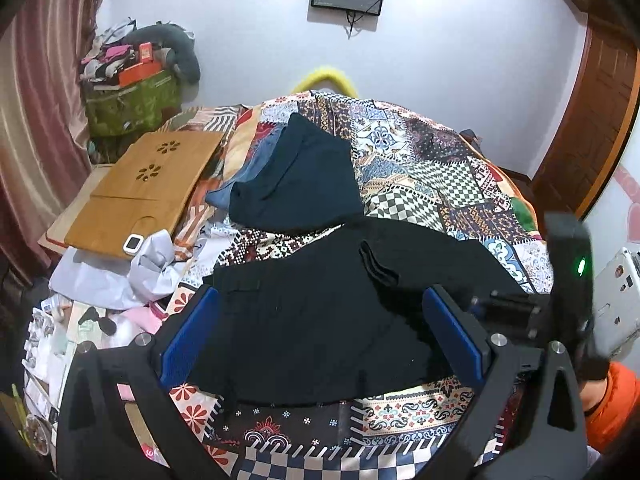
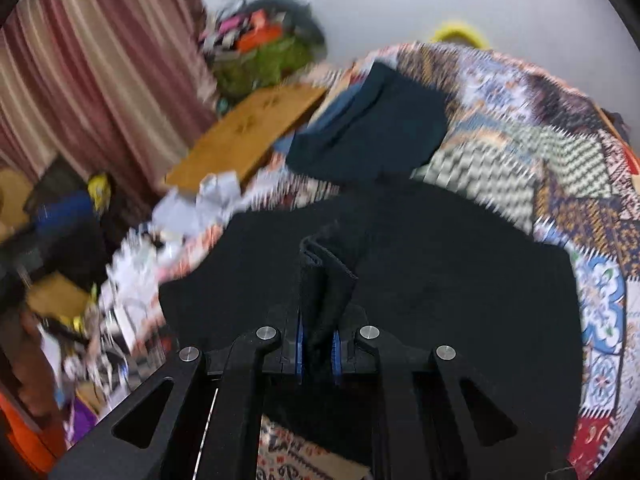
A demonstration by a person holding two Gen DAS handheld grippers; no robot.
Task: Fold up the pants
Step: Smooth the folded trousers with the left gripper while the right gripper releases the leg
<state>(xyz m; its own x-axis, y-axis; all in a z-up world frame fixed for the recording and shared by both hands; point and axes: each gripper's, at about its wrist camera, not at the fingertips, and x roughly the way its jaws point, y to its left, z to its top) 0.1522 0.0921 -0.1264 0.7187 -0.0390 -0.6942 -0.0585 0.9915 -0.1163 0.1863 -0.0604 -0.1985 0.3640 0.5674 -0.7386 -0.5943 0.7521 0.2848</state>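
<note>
Black pants lie spread on the patchwork bedspread. My left gripper is open, its blue pads wide apart over the near part of the pants, holding nothing. My right gripper is shut on a raised fold of the black pants, lifting it off the rest of the cloth. The right gripper's body shows at the right edge of the left wrist view. The right wrist view is motion-blurred.
A folded dark teal garment lies on blue clothes beyond the pants. A wooden lap tray and loose white cloth lie at the left. A cluttered green box stands by the curtain. A wall is behind the bed.
</note>
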